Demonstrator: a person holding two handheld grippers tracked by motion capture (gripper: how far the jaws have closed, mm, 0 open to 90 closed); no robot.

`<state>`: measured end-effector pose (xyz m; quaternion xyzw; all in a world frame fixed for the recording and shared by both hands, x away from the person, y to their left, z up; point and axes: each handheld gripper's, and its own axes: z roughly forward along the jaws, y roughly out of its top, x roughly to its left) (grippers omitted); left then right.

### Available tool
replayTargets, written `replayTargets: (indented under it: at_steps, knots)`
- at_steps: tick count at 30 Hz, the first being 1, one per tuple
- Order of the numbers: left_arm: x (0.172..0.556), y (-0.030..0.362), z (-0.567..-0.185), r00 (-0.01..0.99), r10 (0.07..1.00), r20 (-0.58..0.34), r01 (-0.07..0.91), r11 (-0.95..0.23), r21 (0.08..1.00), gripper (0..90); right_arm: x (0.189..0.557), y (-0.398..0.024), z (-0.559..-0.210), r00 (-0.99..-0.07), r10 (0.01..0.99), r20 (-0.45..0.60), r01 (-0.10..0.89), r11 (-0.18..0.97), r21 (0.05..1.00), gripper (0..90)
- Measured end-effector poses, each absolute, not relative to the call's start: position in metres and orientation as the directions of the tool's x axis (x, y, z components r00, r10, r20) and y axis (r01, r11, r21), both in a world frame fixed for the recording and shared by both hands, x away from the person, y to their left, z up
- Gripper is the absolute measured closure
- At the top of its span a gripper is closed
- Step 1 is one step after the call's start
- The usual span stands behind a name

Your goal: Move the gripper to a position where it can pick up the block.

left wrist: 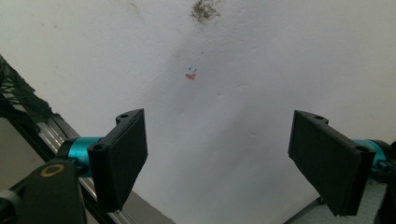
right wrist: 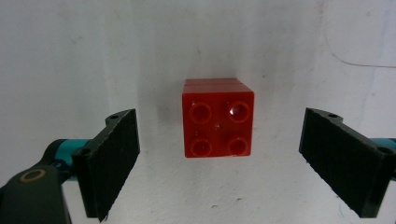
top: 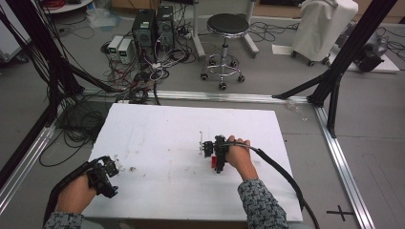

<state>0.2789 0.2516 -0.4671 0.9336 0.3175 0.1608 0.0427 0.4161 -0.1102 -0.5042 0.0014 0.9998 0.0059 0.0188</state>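
The square four-stud plastic brick (right wrist: 218, 123) is glossy red all over — studs and sides alike (top: 213, 161). It lies on the flat white tabletop (top: 162, 138), which carries a brownish smudge (left wrist: 204, 9) and a tiny red-and-blue mark (left wrist: 190, 74). The right gripper (right wrist: 219, 163) has matt black jaws on teal fittings, with a brass-coloured ring; the left gripper (left wrist: 217, 161) has the same colours. The person's sleeves (top: 260, 202) are a mottled grey-and-black print — finely speckled.

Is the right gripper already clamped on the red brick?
No: the right gripper stands open, both jaws clear of the red brick between them.
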Motion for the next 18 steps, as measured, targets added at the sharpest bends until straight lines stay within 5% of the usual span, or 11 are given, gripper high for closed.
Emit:
replayTargets:
  at_steps: [18]
  knots:
    - [0.279,0.253,-0.467,0.747,0.605,0.277,0.579,-0.796,0.176,19.9,0.416,-0.106,-0.514,-1.0,0.0,-0.028,0.0,1.0,0.01,11.6]
